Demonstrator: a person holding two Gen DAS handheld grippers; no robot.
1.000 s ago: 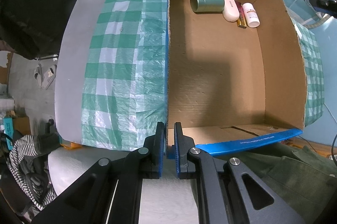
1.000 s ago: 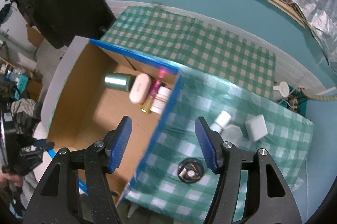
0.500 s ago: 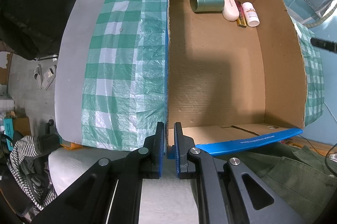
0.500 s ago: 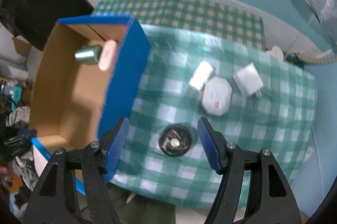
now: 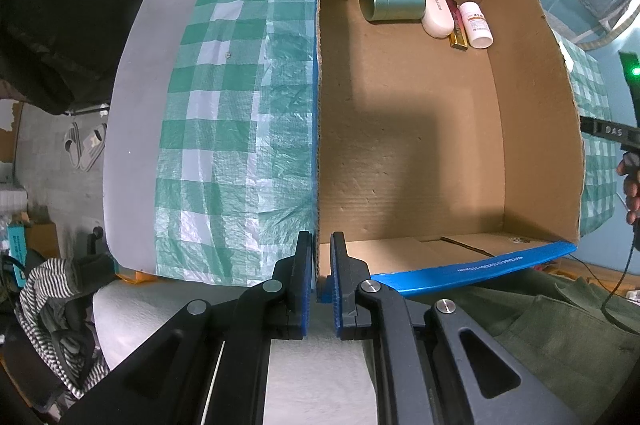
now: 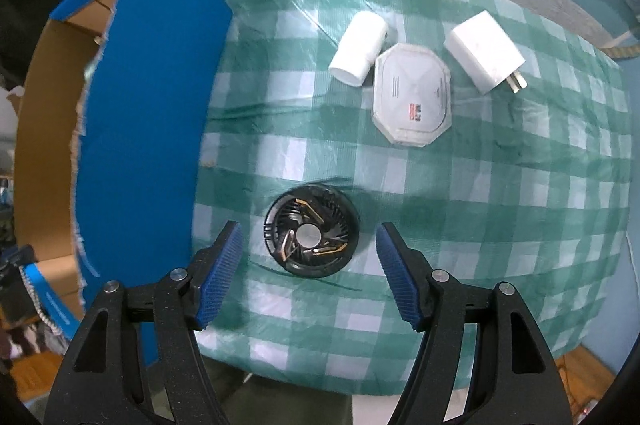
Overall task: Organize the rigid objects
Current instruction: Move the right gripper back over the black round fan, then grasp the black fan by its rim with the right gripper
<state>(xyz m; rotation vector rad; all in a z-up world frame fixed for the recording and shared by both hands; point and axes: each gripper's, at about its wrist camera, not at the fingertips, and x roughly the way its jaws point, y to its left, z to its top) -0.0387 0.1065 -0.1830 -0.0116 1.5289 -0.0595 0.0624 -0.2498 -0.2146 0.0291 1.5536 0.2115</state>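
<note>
The left gripper was clamped on the near corner of the cardboard box, its blue ribbed pads pinching the corrugated wall where the left side meets the blue-taped near rim. Against the box's far wall lay a green metal tin, a pale oval case, a slim gold-capped tube and a white pill bottle, packed side by side.

The right gripper hung over the checked plastic tablecloth to the right of the box, jaws standing wide and just lately opened further, nothing pressed between them. Below and between the pads sat a round black cooling fan, flat, with curved fins, gold accents and a shiny hub, near the table's near edge. Toward the far edge lay a white cylinder, touching a white octagonal box, and just beside that a smooth white plug-in charger.

The step in hand looked like picking up the fan. Done well, the pads should straddle its rim evenly, drop low enough to catch the thin side wall, and close gently so the hard round disc does not squirt out or drag the slick cloth.
</note>
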